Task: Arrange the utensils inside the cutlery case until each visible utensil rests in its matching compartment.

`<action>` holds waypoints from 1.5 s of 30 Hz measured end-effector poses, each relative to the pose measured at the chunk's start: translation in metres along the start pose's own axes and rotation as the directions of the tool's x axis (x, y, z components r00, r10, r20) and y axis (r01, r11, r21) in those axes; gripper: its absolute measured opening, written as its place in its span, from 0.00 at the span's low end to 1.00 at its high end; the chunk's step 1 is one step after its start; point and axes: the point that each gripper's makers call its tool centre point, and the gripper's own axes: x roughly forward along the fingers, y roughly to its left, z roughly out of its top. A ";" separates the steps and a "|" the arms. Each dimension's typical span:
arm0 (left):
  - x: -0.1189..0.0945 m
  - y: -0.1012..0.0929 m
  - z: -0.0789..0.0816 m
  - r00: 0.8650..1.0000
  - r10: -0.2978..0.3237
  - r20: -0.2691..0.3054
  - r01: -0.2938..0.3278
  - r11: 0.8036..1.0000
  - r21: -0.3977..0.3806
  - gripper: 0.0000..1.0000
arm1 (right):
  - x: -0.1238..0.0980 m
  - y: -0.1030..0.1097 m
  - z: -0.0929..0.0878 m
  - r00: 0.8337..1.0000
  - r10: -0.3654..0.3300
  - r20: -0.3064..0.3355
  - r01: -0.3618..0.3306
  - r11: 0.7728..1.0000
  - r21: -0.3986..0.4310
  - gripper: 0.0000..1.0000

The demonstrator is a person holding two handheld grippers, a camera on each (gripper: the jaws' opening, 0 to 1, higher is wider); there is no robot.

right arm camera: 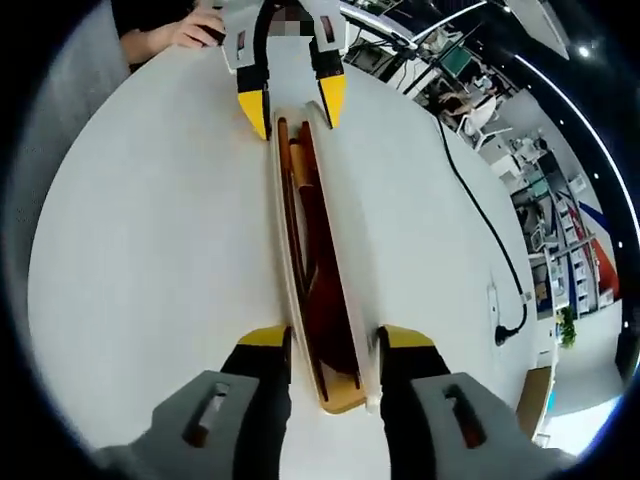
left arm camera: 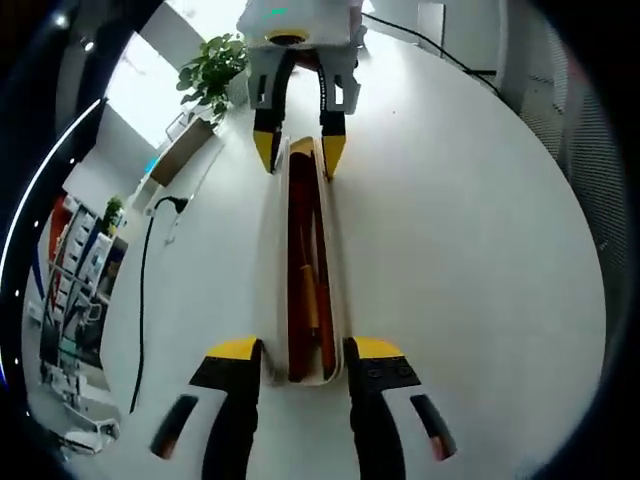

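Two claws grip the cutlery case endwise: left claw, right claw. Both pinch its ends; hold level on the desk, utensils inside.

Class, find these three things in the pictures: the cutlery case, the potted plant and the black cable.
cutlery case (left arm camera: 336, 290): left gripper view, on its pale side wall.
potted plant (left arm camera: 212, 72): left gripper view, on its leaves.
black cable (right arm camera: 480, 215): right gripper view, mid-length on the table.
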 end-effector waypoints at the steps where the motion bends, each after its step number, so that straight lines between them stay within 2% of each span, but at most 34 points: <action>1: 0.000 0.000 0.000 1.000 0.002 0.002 -0.002 1.000 -0.002 0.35 | 0.000 0.001 0.000 1.000 -0.008 -0.004 0.008 1.000 0.004 0.32; 4: -0.001 -0.001 0.001 1.000 0.003 0.009 -0.003 1.000 0.006 0.35 | -0.002 0.002 0.000 0.999 -0.037 -0.006 0.037 0.999 0.010 0.31; 8: -0.002 -0.002 0.002 1.000 -0.006 0.014 0.005 1.000 0.021 0.35 | -0.001 0.002 -0.003 0.996 -0.084 0.006 0.084 0.995 -0.048 0.28; 12: -0.001 -0.003 0.002 1.000 -0.016 0.023 0.015 0.999 0.052 0.35 | -0.001 0.000 -0.002 0.997 -0.071 0.004 0.071 0.997 -0.010 0.28; 15: -0.001 -0.004 0.001 1.000 -0.023 0.016 0.022 0.998 0.065 0.35 | -0.003 0.004 -0.001 0.998 -0.070 0.002 0.070 0.996 -0.057 0.27; 18: -0.003 -0.006 0.002 1.000 -0.017 0.013 0.016 0.995 0.094 0.34 | -0.006 0.005 0.000 0.998 -0.065 0.006 0.065 0.997 -0.045 0.24; 21: -0.004 -0.006 0.004 1.000 -0.013 0.019 0.011 0.996 0.092 0.33 | -0.009 0.006 0.002 0.998 -0.065 0.016 0.065 0.997 -0.031 0.20; 25: -0.005 -0.009 0.006 0.999 -0.024 0.022 0.021 0.994 0.103 0.30 | -0.011 0.005 0.003 0.999 -0.047 0.022 0.047 0.999 0.001 0.18; 29: -0.008 -0.011 0.008 0.999 -0.020 0.033 0.016 0.993 0.118 0.26 | -0.012 0.008 0.004 0.999 -0.042 0.019 0.042 0.999 -0.001 0.15; 38: -0.012 -0.014 0.010 0.999 0.004 0.038 -0.010 0.986 0.166 0.22 | -0.014 0.011 0.006 0.998 -0.061 0.019 0.061 0.998 -0.024 0.13; 42: -0.013 -0.014 0.012 0.999 0.003 0.043 -0.009 0.990 0.144 0.21 | -0.015 0.014 0.006 0.997 -0.079 0.015 0.080 0.995 -0.053 0.12; 45: -0.012 -0.015 0.011 0.999 0.013 0.043 -0.020 0.987 0.160 0.21 | -0.016 0.015 0.006 0.995 -0.094 0.020 0.095 0.994 -0.055 0.12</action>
